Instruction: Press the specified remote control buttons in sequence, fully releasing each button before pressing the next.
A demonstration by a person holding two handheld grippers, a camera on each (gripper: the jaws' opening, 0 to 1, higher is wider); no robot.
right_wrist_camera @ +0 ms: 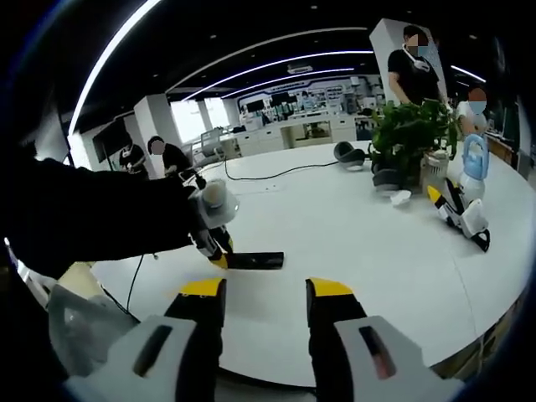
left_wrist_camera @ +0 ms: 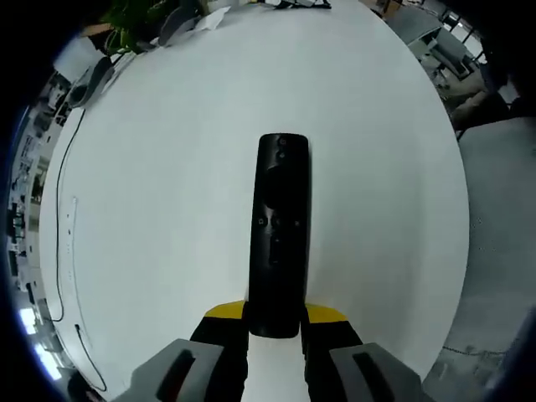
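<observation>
Left gripper view, near to far: left tool [left_wrist_camera: 275,328] rising from the bottom centre, its yellow-tipped jaws clamping the near end of the black remote control [left_wrist_camera: 279,234]. Remote stretching up the middle of the frame, button face showing, far end pointing toward the top. Lying beneath it, the white desk [left_wrist_camera: 167,167], spreading across most of the frame. Running down the left edge, a thin black cable [left_wrist_camera: 60,251]. Sitting at the upper left, green plant leaves [left_wrist_camera: 134,21] among pale clutter too small for telling apart.

Right gripper view, near to far: right tool [right_wrist_camera: 264,306] rising from the bottom centre, jaws standing apart and gripping nothing, well short of the remote. Reaching in from the left of the frame, a dark sleeve [right_wrist_camera: 92,218] carrying the left tool toward centre, with the remote jutting rightward from it just over the desk. Standing on the desk at the upper right, a potted plant [right_wrist_camera: 410,134], with a small white and blue robot figure [right_wrist_camera: 471,180] beside it at the right. Standing beyond, several people [right_wrist_camera: 414,71] in a bright office hall.
</observation>
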